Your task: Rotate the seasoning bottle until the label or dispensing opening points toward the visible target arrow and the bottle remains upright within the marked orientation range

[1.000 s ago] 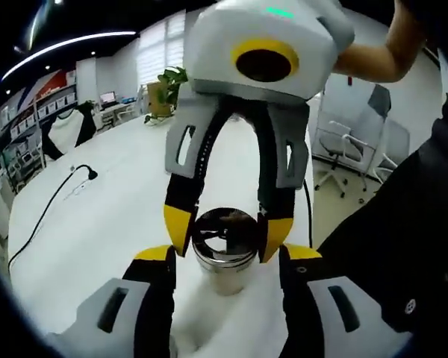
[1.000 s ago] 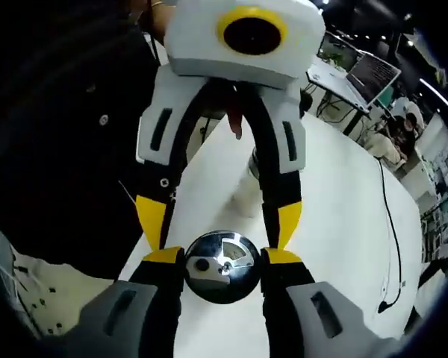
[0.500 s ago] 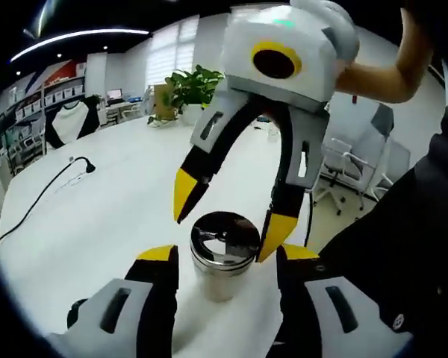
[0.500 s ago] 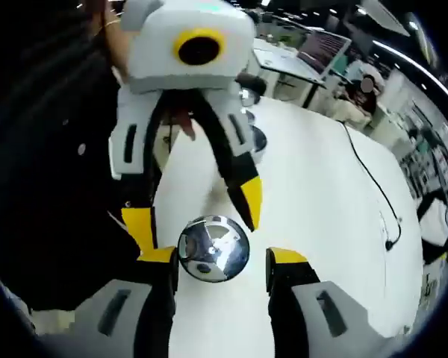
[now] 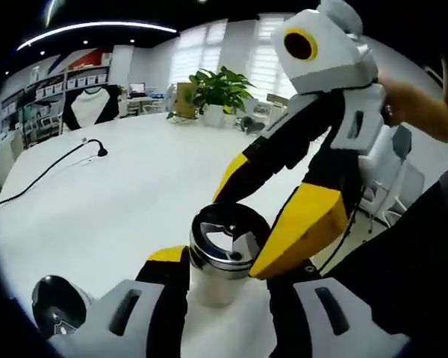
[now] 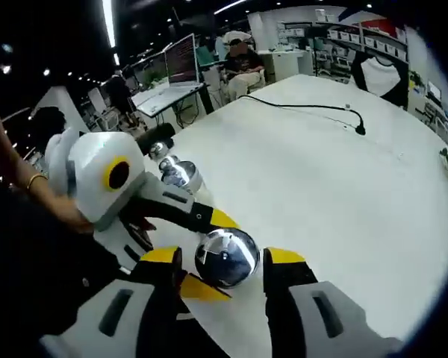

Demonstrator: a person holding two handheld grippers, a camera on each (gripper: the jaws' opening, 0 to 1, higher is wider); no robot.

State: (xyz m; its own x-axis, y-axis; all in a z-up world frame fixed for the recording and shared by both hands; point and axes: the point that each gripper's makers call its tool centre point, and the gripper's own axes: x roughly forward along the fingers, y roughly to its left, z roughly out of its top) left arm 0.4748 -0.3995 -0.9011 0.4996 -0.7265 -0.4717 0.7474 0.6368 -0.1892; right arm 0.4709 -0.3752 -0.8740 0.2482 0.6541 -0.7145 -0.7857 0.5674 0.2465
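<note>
The left tongs (image 5: pixel 225 261) are pressing both yellow-tipped jaws against the body of the shiny steel seasoning bottle with a domed chrome cap (image 5: pixel 222 250), which is standing upright on the white worktop (image 5: pixel 119 201). The right tongs (image 6: pixel 222 259) are sitting spread around the cap, apparently clear of it.

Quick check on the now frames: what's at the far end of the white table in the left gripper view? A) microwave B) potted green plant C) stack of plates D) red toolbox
B: a potted green plant stands at the far end of the white table, beyond the seasoning bottle in the left gripper view.
</note>
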